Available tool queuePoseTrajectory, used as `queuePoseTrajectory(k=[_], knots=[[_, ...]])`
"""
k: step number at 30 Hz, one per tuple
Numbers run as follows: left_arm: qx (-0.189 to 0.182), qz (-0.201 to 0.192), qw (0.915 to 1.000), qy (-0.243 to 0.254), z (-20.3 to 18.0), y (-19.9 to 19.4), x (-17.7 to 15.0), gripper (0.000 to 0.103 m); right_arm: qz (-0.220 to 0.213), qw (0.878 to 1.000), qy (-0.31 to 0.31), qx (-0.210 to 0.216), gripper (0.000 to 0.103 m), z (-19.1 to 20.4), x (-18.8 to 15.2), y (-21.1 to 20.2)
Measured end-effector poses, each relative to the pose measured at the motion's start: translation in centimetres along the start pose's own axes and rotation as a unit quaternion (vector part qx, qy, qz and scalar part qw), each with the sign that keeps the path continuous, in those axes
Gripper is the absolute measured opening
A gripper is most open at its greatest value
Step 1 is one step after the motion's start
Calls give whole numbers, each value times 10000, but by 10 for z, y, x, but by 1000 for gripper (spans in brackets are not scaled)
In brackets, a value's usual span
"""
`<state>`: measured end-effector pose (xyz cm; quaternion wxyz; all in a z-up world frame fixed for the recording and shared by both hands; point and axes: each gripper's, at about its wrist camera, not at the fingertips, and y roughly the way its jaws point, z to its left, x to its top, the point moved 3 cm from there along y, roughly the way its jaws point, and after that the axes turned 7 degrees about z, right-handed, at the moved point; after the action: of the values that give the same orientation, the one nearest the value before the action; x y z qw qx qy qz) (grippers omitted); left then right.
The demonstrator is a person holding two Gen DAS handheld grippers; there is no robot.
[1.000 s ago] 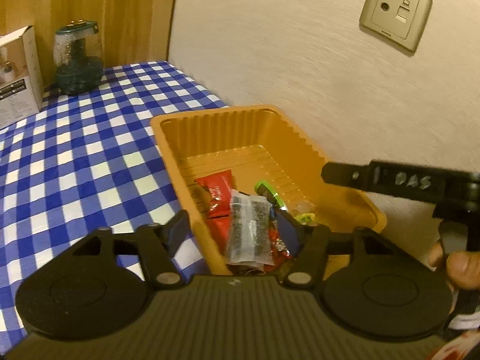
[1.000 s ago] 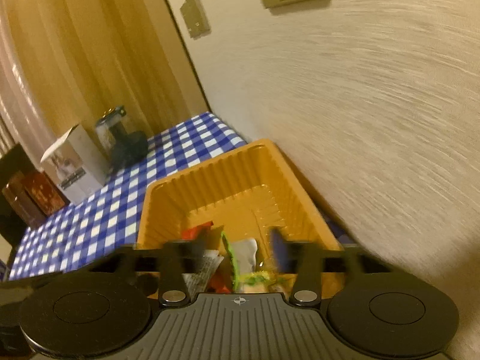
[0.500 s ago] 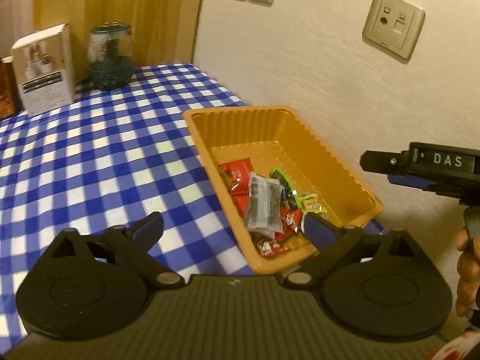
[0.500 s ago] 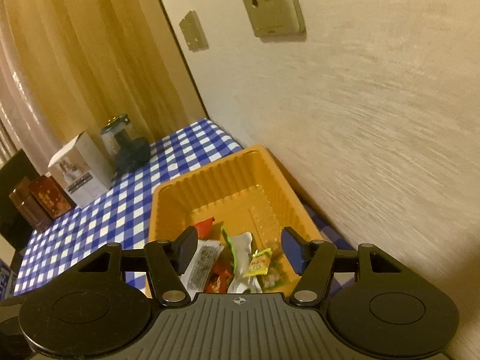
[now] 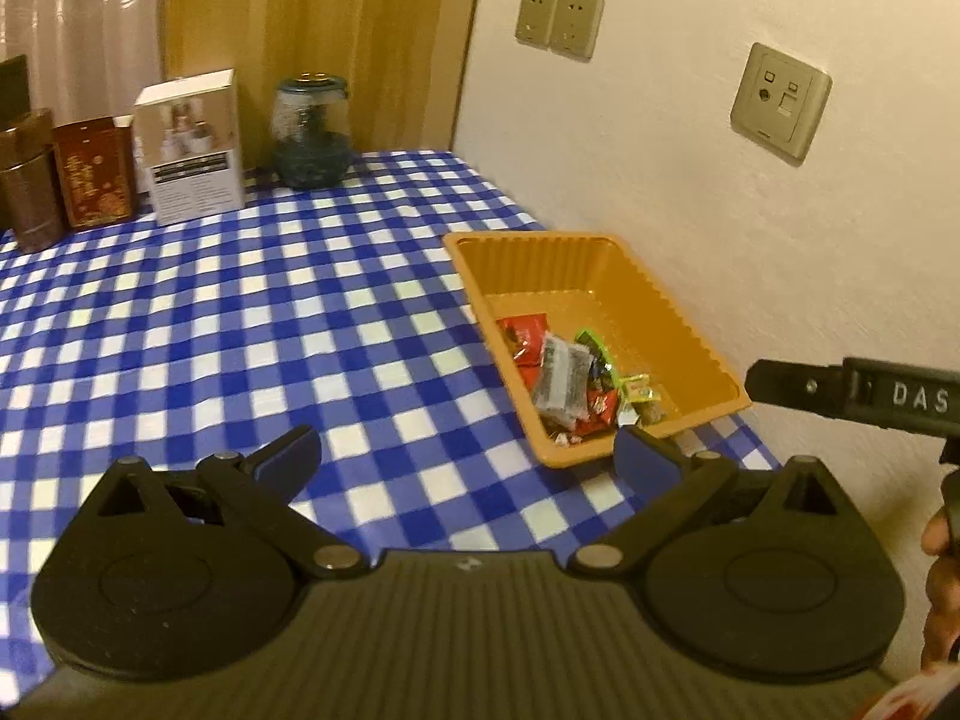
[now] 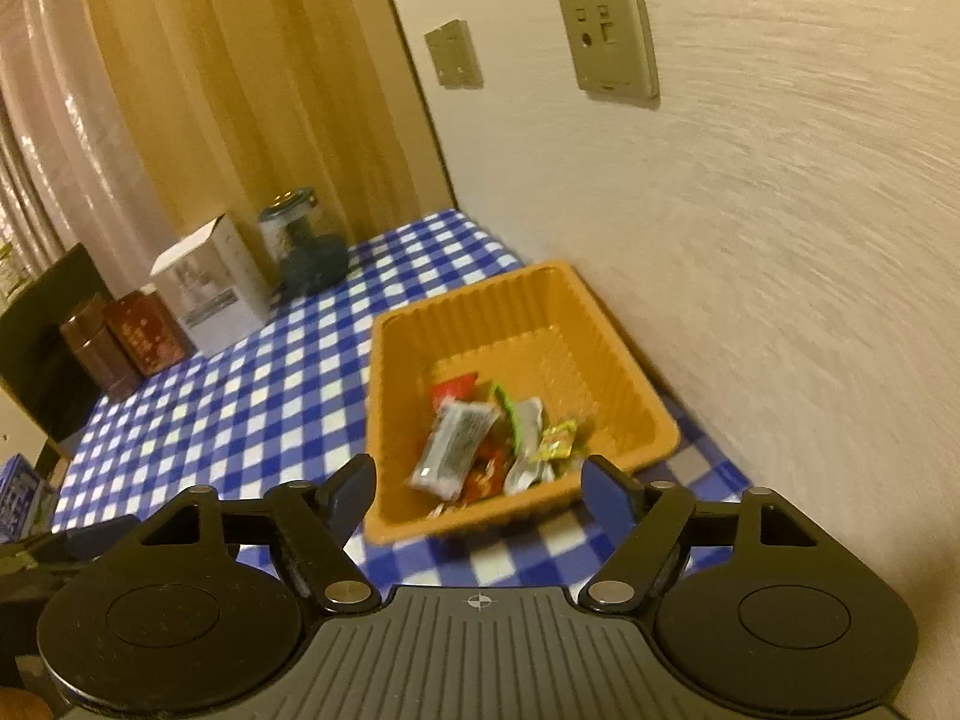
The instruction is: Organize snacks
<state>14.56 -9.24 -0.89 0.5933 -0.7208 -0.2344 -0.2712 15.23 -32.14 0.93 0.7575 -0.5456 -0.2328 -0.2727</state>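
Note:
An orange tray point(image 5: 672, 312) point(image 6: 624, 372) sits on the blue checked tablecloth against the wall. Several wrapped snacks lie in its near end, among them a clear dark packet point(image 5: 561, 381) point(image 6: 453, 444), red wrappers point(image 5: 525, 333) and a yellow candy point(image 6: 558, 441). My left gripper point(image 5: 468, 450) hangs above the cloth short of the tray, jaws wide open and empty. My right gripper point(image 6: 477, 489) is held back above the tray's near rim, its jaws opening with nothing between them. A side view of the right gripper point(image 5: 852, 393) shows at the right of the left wrist view.
At the table's far end stand a glass jar point(image 5: 312, 132) point(image 6: 303, 246), a white box point(image 5: 189, 144) point(image 6: 210, 288), a red-brown tin point(image 5: 93, 171) and a brown canister point(image 5: 27, 195). The wall point(image 5: 690, 168) with sockets runs along the tray's right side. A hand point(image 5: 942, 570) holds the right gripper.
Both grippers have pulled back and up from inside the tray. The left let go of the clear dark packet, which now lies in the tray, and both sets of jaws have spread wider.

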Motion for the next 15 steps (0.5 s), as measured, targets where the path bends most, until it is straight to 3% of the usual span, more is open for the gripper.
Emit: queuePoseTrajectory(k=[15], knots=[[278, -161, 9995, -71, 2, -80, -44, 103, -55, 9989, -446, -157, 78, 41, -59, -66]])
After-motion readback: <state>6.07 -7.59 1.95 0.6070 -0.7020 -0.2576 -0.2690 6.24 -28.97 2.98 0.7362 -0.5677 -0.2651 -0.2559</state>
